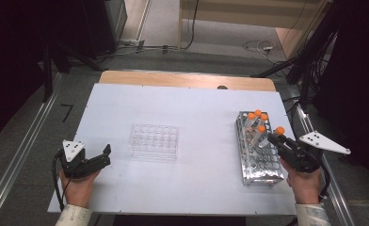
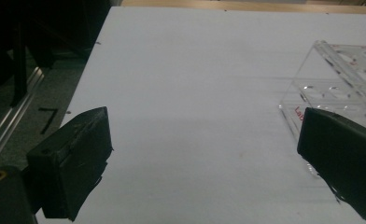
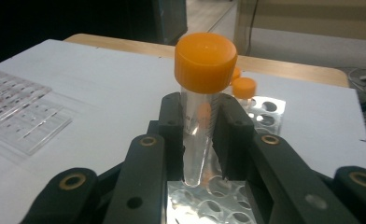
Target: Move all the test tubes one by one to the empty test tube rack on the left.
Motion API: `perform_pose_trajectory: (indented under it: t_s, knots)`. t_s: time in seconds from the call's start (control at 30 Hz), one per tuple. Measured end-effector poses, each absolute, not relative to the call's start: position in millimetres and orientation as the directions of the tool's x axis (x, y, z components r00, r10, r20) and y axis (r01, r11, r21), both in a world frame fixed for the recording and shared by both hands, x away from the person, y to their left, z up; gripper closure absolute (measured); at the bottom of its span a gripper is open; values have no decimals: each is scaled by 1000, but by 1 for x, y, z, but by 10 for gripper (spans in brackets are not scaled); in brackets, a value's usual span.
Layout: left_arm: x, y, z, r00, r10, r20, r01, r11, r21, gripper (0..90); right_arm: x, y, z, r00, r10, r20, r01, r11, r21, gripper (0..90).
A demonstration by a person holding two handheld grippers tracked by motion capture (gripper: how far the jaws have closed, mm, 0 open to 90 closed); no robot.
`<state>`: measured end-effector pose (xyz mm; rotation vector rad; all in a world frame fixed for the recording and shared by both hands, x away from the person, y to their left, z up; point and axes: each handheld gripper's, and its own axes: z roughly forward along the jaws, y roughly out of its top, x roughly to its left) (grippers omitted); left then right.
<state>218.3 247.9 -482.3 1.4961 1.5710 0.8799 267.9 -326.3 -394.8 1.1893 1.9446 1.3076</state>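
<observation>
Item: orange-capped tube (image 3: pixel 200 107), clamped in my right claw (image 3: pixel 200 135) just above the metal rack (image 1: pixel 260 160) — left claw (image 1: pixel 98 157) open, idle on the bench (image 1: pixel 196 108) near the clear tray (image 1: pixel 154 140) — risk: the slick tube slipping and dropping into the rack.

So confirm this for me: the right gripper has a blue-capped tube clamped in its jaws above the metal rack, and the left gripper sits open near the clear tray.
Not quite: the cap is orange, not blue. The right gripper view shows the right gripper shut on the orange-capped tube above the metal rack. The left gripper does sit open near the clear tray.
</observation>
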Motion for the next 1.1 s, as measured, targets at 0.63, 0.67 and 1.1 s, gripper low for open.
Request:
perform_pose_trajectory:
  t_s: [0.63, 0.67, 1.1]
  knots:
    - [211, 225, -470, 109, 990, -84, 458, 25, 889, 32, 266, -242, -410, -655, 754, 45, 371, 269, 889, 722]
    - [210, 223, -469, 113, 990, -88, 456, 27, 890, 33, 265, -239, -411, -661, 749, 44, 371, 276, 886, 722]
    - [203, 198, -458, 237, 962, -135, 429, 21, 903, 35, 263, -207, -425, -707, 706, 45, 377, 323, 868, 722]
